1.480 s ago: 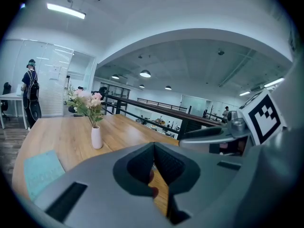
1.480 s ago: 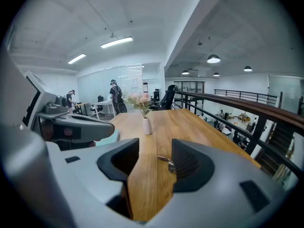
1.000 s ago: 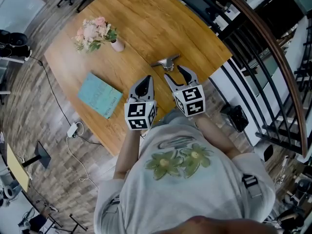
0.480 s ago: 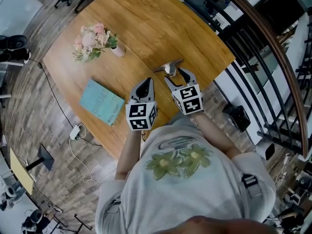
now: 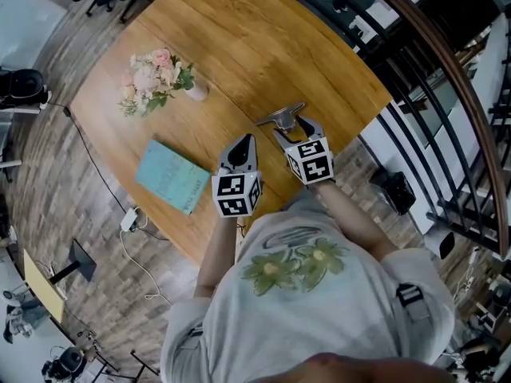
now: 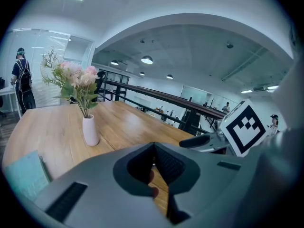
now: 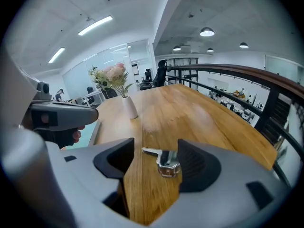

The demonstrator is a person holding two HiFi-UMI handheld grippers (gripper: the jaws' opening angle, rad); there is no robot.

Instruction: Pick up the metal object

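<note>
Right, starting w/ the big wooden table (image 5: 239,38): it's filling most of the head view. The teal book (image 5: 170,176) is lying near its left edge, and the flower vase (image 5: 194,91) is standing further out, well apart from the work area.

The left gripper (image 5: 243,140) is hovering over the table beside the book w/ its jaws together and nothing between them. I'm not using it for this step.

The right gripper (image 5: 292,126) is what's changing. Vs a sec ago, it's now sitting lower and closer to the metal object (image 5: 281,118), which was lying clear ahead of its tips back then. Its jaws have just been opening and are now standing wide apart. In the right gripper view the metal object (image 7: 167,163) is showing between them on the wood, near the table's right edge. Its body is lying nearer the right pad and its flat handle is pointing toward the left one. The pads aren't pressing on it yet.

So I'm judging approach as nearly done. Next I'm probably needing to centre a bit, settle down to table level, then close. The risk is the right pad nudging the piece and skidding it.
</note>
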